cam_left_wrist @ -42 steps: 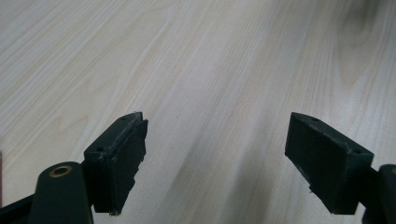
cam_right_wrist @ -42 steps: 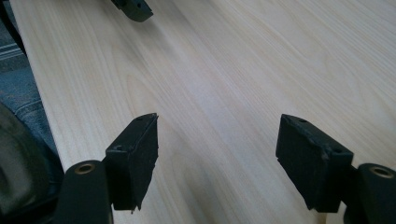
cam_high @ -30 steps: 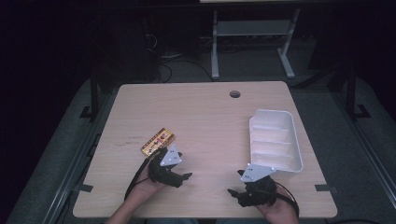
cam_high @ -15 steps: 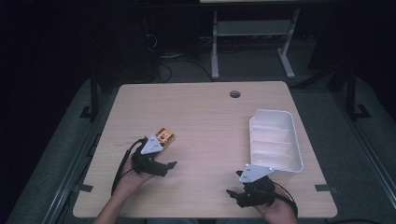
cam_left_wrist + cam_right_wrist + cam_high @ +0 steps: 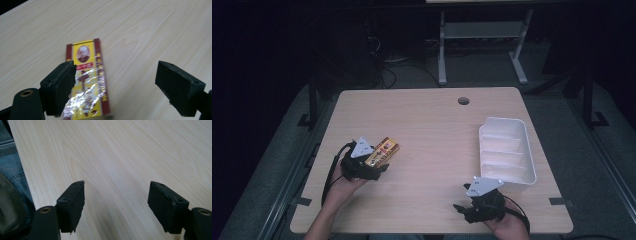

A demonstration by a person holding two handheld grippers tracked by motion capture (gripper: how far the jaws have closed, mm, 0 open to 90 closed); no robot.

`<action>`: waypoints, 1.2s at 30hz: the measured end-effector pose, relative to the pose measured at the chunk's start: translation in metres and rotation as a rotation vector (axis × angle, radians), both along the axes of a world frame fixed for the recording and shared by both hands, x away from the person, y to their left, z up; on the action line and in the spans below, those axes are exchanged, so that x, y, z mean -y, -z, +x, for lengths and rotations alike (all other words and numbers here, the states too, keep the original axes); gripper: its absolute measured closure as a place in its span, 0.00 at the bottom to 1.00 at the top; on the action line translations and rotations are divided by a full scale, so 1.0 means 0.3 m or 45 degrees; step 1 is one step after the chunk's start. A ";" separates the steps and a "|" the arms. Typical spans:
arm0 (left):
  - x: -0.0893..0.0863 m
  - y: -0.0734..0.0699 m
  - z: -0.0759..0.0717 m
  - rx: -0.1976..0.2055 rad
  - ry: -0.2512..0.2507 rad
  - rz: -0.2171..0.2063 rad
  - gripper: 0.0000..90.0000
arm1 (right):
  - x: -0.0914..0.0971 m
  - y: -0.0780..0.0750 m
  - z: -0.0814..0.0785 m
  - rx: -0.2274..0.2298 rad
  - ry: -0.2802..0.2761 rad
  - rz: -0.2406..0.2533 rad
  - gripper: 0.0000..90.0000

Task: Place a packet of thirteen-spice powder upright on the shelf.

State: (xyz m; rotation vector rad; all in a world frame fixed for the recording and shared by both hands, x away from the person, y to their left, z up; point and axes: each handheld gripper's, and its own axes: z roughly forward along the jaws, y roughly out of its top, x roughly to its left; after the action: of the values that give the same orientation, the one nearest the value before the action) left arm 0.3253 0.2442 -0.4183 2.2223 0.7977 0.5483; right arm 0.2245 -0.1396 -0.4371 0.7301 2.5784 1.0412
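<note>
Left tool (image 5: 115,87) released, jaws just spread wide, now shifted left across the surface (image 5: 432,130) to the box (image 5: 86,80), which lies flat partly between them, nearer the left jaw, untouched. Likely lined up for a grab. Right tool (image 5: 116,206) released too, over bare wood, tray (image 5: 507,150) just beyond.

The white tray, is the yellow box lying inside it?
No, the yellow box lies flat on the table by the left claw, well apart from the white tray.

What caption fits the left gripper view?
Open left gripper hovering over a yellow-and-red box lying on the wooden table.
</note>
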 end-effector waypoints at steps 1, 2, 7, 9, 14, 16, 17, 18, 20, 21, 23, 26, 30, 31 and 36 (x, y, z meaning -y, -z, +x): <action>-0.004 0.000 0.002 0.002 -0.011 -0.001 0.18 | -0.002 0.001 0.000 -0.002 -0.001 0.000 0.32; -0.019 0.000 0.008 0.001 -0.028 -0.005 0.18 | -0.003 0.001 0.000 0.000 -0.004 -0.001 0.32; -0.042 0.009 0.025 -0.034 -0.080 -0.011 0.18 | -0.006 0.003 0.001 0.002 -0.013 -0.007 0.32; -0.047 0.018 0.033 -0.056 -0.088 -0.008 0.18 | -0.007 0.003 0.000 0.000 -0.012 -0.006 0.32; -0.058 0.038 0.050 -0.094 -0.119 0.000 0.18 | -0.009 0.003 -0.001 0.000 -0.013 -0.007 0.32; -0.065 0.047 0.059 -0.118 -0.129 -0.003 0.18 | -0.010 0.004 -0.001 -0.002 -0.014 -0.010 0.32; -0.065 0.047 0.059 -0.118 -0.129 -0.003 0.18 | -0.011 0.004 -0.001 0.000 -0.015 -0.012 0.32; -0.070 0.057 0.067 -0.140 -0.135 -0.002 0.18 | -0.012 0.005 -0.001 0.001 -0.016 -0.013 0.32; -0.072 0.065 0.072 -0.155 -0.137 0.006 0.18 | -0.014 0.005 -0.002 -0.002 -0.017 -0.016 0.32; -0.071 0.069 0.074 -0.158 -0.140 0.005 0.18 | -0.015 0.005 -0.001 -0.001 -0.018 -0.018 0.32; -0.071 0.073 0.077 -0.165 -0.139 0.018 0.18 | -0.016 0.006 -0.001 -0.001 -0.019 -0.018 0.32; -0.069 0.077 0.079 -0.171 -0.137 0.021 0.18 | -0.017 0.006 -0.001 0.002 -0.023 -0.019 0.32; -0.064 0.084 0.082 -0.184 -0.133 0.034 0.18 | -0.019 0.008 -0.001 0.000 -0.025 -0.019 0.32; -0.063 0.086 0.084 -0.186 -0.130 0.038 0.18 | -0.019 0.008 -0.001 0.000 -0.025 -0.019 0.32; -0.058 0.098 0.089 -0.202 -0.129 0.065 0.19 | -0.024 0.010 -0.001 -0.003 -0.027 -0.023 0.32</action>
State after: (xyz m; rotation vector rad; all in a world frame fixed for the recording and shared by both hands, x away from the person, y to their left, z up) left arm 0.3521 0.2616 -0.4478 2.3034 0.9922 0.4482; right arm 0.2242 -0.1326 -0.4399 0.7011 2.5993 1.0226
